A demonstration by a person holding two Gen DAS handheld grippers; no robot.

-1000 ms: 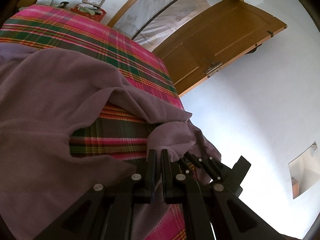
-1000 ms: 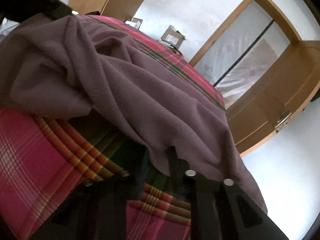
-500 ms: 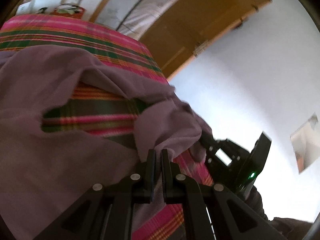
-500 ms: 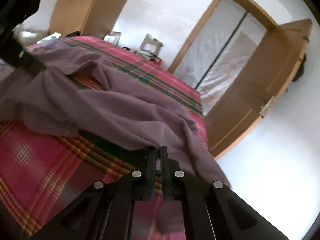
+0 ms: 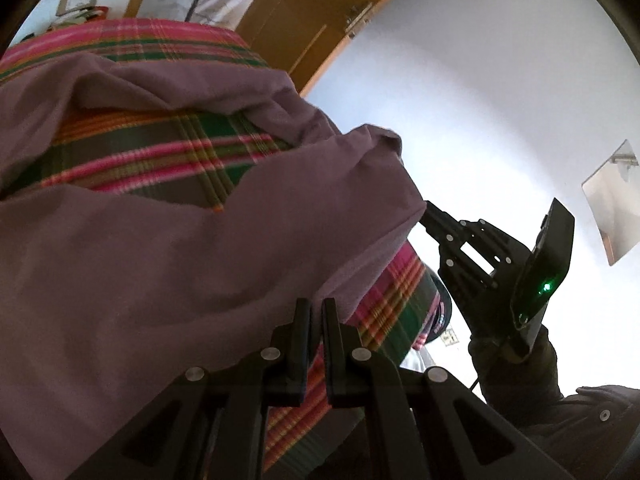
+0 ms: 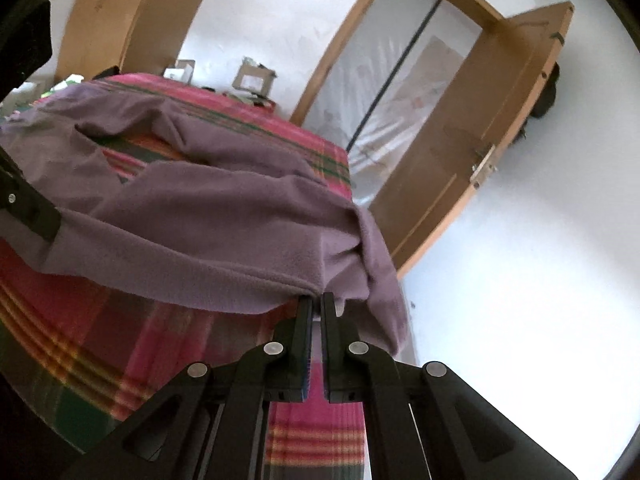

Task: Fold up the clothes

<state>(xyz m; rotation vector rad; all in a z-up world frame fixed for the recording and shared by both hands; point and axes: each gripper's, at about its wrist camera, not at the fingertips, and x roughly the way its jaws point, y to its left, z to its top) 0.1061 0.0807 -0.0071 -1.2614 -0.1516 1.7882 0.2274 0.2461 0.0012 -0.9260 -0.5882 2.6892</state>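
So, purple fleece garment (image 6: 208, 216) drapes over the plaid bed (image 6: 100, 344). We have both grippers, left (image 5: 316, 308) and right (image 6: 316, 300), fingers pinched onto its hem. Soft, light, floppy, we judge; hold hem corners.

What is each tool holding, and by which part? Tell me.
Both hold the purple garment by its near edge: the right tool pinches the hem, and the left tool is closed on the same edge further along.
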